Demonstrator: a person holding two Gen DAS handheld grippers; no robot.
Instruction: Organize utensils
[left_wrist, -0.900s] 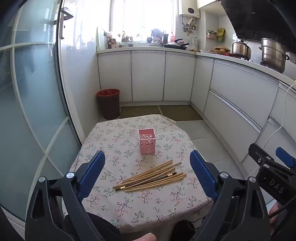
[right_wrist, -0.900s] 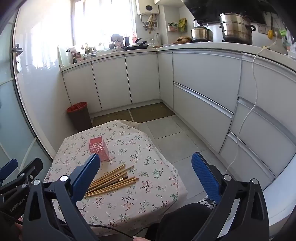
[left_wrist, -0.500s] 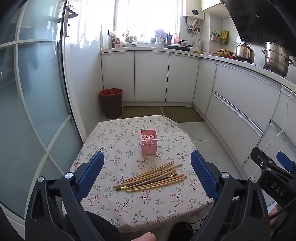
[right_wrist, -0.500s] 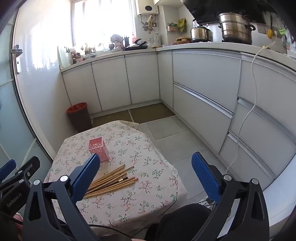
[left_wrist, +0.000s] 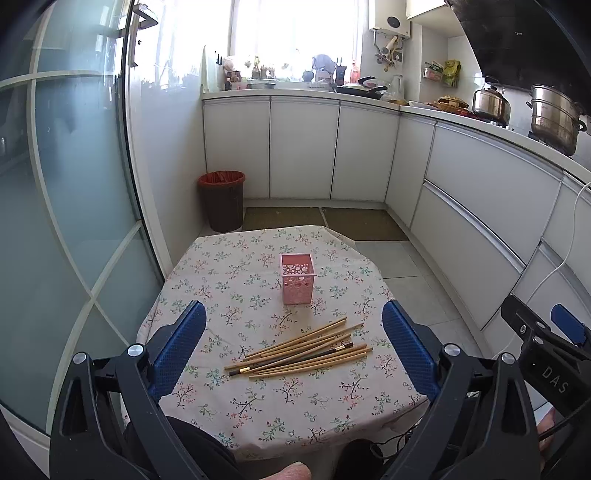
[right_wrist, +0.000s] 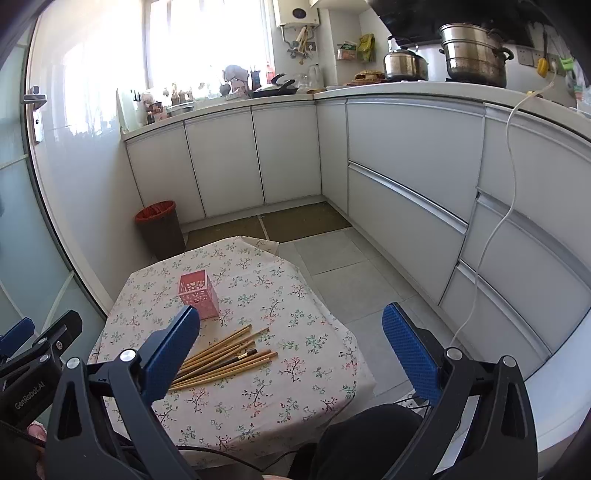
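Table: a small table with a white flowery cloth (left_wrist: 236, 402) stands in a kitchen with white cupboards.
Sticks: a loose pile of thin wooden chopsticks (left_wrist: 301, 350) lies flat on the cloth, on the near side. One stick in the pile is dark.
Cup: a pink plastic square holder with round holes (left_wrist: 297, 279) stands upright on the cloth, just behind the pile. It looks empty.
Left gripper: the left gripper (left_wrist: 293, 345) with blue pads hangs above the near edge of the table. Its jaws are spread wide and hold nothing.
Right gripper: the right gripper (right_wrist: 291, 349) hangs off to the right of the table. Its jaws are spread wide too, with nothing in them.
Step now: I think it is reaching down for the first sticks.
How to do it well: come down slowly over the pile. Pinch just one or two sticks near the middle so they do not tip. Squeeze gently. Then lift them, turn them upright, and drop them into the pink holder without knocking it over.
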